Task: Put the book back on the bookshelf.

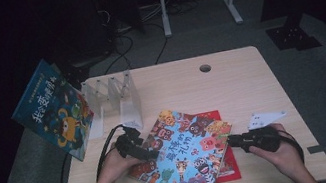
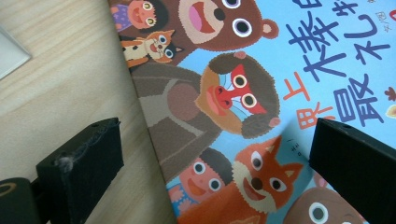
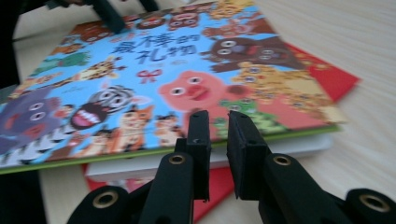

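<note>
A picture book [image 1: 187,153] with cartoon animals on a blue cover lies flat near the table's front edge, on top of a red book [image 1: 227,166]. My left gripper [image 1: 151,152] is at its left edge. In the left gripper view this gripper [image 2: 215,140] is open wide across the book's [image 2: 243,93] spine, with one jaw over bare wood and one over the cover. My right gripper [image 1: 230,140] points at the book's right edge. In the right gripper view its jaws [image 3: 217,116] stand almost together just before the book's [image 3: 140,79] edge, with nothing between them. The red book [image 3: 327,74] pokes out beneath.
A clear divider rack [image 1: 111,98] stands at the back left of the wooden table [image 1: 231,84]. A blue picture book [image 1: 52,111] leans against the rack's left side and hangs past the table edge. A cable hole [image 1: 205,68] sits near the far edge.
</note>
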`<state>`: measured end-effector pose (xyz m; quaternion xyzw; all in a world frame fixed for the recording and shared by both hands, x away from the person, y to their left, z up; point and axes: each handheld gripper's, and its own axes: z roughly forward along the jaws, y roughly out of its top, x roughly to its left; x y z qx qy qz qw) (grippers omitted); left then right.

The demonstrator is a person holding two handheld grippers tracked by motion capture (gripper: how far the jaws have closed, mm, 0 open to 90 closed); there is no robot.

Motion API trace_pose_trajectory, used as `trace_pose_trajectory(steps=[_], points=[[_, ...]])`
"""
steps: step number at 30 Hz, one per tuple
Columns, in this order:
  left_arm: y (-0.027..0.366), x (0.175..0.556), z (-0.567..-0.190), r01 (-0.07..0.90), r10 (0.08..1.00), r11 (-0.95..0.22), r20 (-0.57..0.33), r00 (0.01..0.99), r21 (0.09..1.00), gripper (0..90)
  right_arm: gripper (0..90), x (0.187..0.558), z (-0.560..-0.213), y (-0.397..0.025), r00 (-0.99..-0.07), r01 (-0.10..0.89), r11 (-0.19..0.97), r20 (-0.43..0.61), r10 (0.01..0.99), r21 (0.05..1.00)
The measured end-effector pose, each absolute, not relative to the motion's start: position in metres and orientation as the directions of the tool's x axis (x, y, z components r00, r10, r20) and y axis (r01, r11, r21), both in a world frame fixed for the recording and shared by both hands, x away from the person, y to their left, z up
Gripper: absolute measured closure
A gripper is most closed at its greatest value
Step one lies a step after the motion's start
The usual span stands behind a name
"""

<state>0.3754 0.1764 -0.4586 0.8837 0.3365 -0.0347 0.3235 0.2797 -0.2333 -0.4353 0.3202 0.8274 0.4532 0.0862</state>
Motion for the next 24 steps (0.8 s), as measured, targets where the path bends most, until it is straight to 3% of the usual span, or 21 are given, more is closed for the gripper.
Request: trace_pose_trajectory(steps=[11,24], points=[[0.175,0.375,-0.459,0.614,0.561,-0.564,-0.289,0.776,0.552,1.9,82.4,0.269,-0.445,-0.212,-0.821,0.447,0.453,0.153,0.550,0.771],[0.176,0.379,-0.461,0.621,0.519,-0.540,-0.356,0.777,0.569,0.5,83.9,0.269,-0.453,-0.207,-0.820,0.455,0.511,0.119,0.560,0.729]])
